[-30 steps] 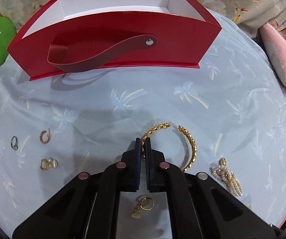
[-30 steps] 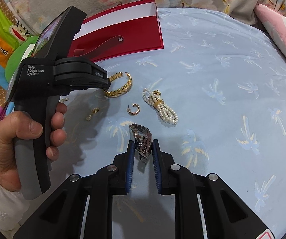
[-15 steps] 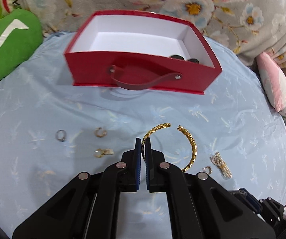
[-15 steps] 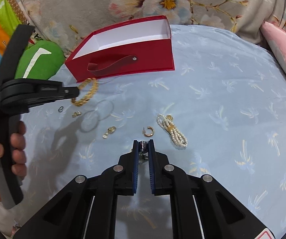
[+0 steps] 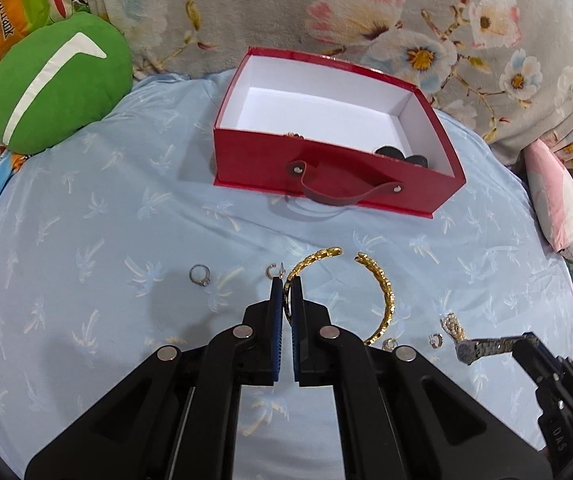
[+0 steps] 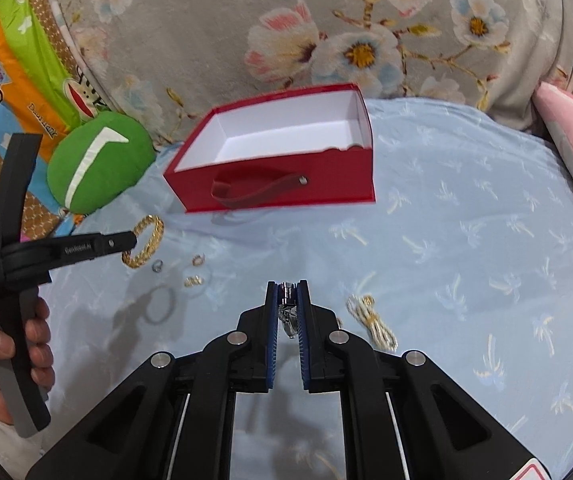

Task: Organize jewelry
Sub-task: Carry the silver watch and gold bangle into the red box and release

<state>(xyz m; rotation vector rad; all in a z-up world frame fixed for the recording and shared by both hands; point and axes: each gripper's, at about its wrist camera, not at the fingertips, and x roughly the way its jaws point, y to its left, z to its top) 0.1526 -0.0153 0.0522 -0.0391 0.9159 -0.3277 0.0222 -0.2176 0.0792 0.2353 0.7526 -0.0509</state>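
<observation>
My left gripper (image 5: 285, 282) is shut on one end of an open gold bangle (image 5: 386, 300), which it holds up above the blue cloth. In the right wrist view the same bangle (image 6: 146, 242) hangs from the left gripper (image 6: 132, 240), gripped by a person's hand (image 6: 14, 348). My right gripper (image 6: 287, 285) is shut on a silver metal watch (image 6: 287, 300), whose band dangles between the fingers. The watch (image 5: 482, 348) also shows at the lower right of the left wrist view. An open red box (image 5: 326, 172) with a strap handle stands beyond both grippers, with dark items (image 5: 402, 154) inside.
On the cloth lie a silver ring (image 5: 199, 275), a small hoop earring (image 5: 275, 270), a pearl cluster (image 6: 370, 320) and gold earrings (image 6: 193, 280). A green cushion (image 5: 58, 80) sits at the far left and a pink pillow (image 5: 554, 200) at the right edge.
Both grippers have risen from the cloth. The left carried the bangle up and back from the box; the right closed tight on the watch and lifted it.
</observation>
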